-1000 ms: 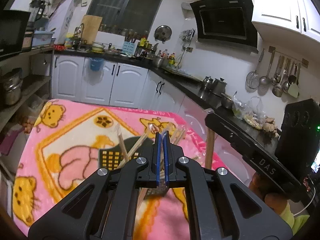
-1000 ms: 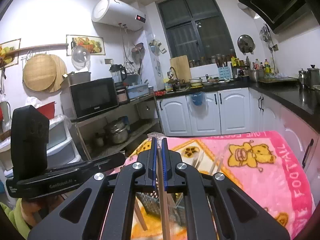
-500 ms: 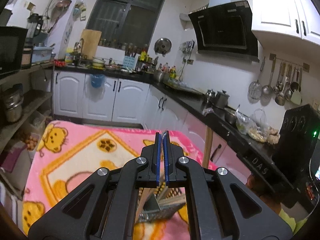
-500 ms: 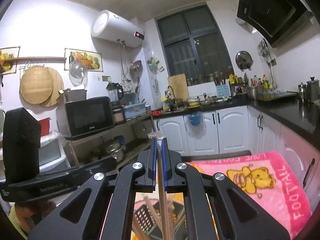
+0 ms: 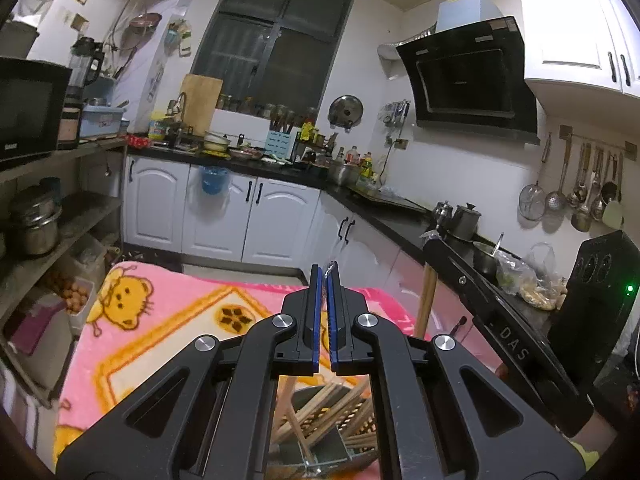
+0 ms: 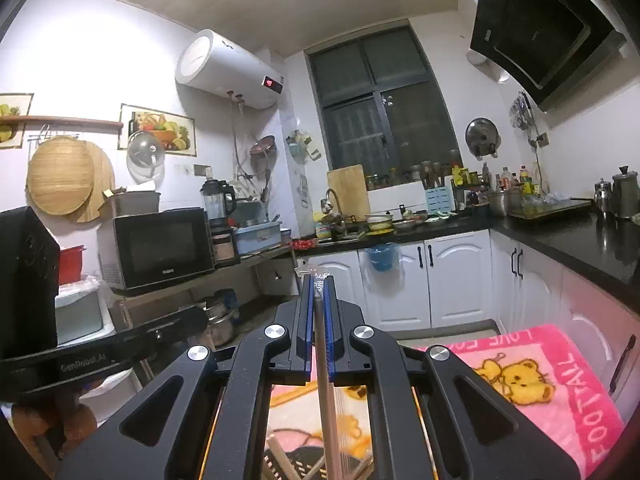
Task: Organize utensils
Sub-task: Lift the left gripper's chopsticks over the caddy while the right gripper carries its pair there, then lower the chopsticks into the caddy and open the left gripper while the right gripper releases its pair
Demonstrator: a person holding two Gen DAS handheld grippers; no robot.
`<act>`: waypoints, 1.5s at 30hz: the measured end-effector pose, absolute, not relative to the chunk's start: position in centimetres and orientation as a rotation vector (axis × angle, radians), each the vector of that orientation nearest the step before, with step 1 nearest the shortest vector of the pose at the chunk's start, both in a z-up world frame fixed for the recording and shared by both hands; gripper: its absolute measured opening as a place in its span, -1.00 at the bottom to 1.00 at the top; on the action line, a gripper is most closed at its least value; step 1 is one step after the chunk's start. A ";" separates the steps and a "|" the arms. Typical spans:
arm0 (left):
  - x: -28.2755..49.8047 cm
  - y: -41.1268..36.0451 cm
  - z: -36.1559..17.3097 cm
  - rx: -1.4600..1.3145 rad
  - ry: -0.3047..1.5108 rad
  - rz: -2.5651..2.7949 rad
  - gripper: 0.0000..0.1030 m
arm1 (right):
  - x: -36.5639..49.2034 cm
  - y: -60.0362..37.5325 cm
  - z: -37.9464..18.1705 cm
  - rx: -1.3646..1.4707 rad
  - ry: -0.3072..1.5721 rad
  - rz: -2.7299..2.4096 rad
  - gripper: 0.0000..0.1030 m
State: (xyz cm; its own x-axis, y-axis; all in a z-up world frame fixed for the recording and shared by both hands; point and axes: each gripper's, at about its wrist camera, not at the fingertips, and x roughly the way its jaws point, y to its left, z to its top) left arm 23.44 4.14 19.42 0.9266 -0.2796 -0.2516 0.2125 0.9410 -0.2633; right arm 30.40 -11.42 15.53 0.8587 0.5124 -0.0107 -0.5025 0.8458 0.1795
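- The right gripper (image 6: 317,280) is clenched on a plastic-wrapped chopstick (image 6: 326,392), held lengthwise between the jaws.
- The left gripper (image 5: 324,270) is closed, only a wrapper scrap (image 5: 330,267) pinched at its tips.
- Loose chopsticks (image 5: 320,404) lie in a dark basket (image 5: 344,412) on the pink blanket (image 5: 160,344), near below.

Ahead of you the pink blanket (image 5: 168,340) lies bare out to its far edge, free passage. Near you, a dark basket (image 5: 320,432) bristling with wooden chopsticks (image 5: 316,404) blocks the way below. On your right, the black counter (image 6: 576,240) and white cabinets (image 6: 460,280) close in.
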 end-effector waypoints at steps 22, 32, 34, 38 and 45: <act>24.9 4.5 13.0 -0.235 0.389 -0.240 -0.98 | 32.1 -9.2 8.9 0.120 0.100 0.437 -0.90; 24.8 4.7 11.4 -0.215 0.419 -0.213 -0.98 | 30.8 -9.7 8.0 0.107 0.142 0.457 -0.89; 24.7 4.7 11.2 -0.211 0.420 -0.206 -0.98 | 30.4 -9.9 7.7 0.103 0.151 0.460 -0.89; 24.0 4.8 11.0 -0.195 0.411 -0.192 -0.98 | 29.7 -10.3 7.2 0.098 0.177 0.455 -0.89; 23.2 4.3 11.2 -0.172 0.409 -0.185 -0.98 | 28.8 -11.6 6.7 0.105 0.226 0.438 -0.89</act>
State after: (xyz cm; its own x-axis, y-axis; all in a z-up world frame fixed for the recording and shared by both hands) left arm 23.24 4.34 11.17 0.9012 -0.2126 -0.3777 0.1436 0.9686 -0.2028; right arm 28.84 -11.64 6.68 0.8808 0.4316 -0.1946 -0.4084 0.9006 0.1488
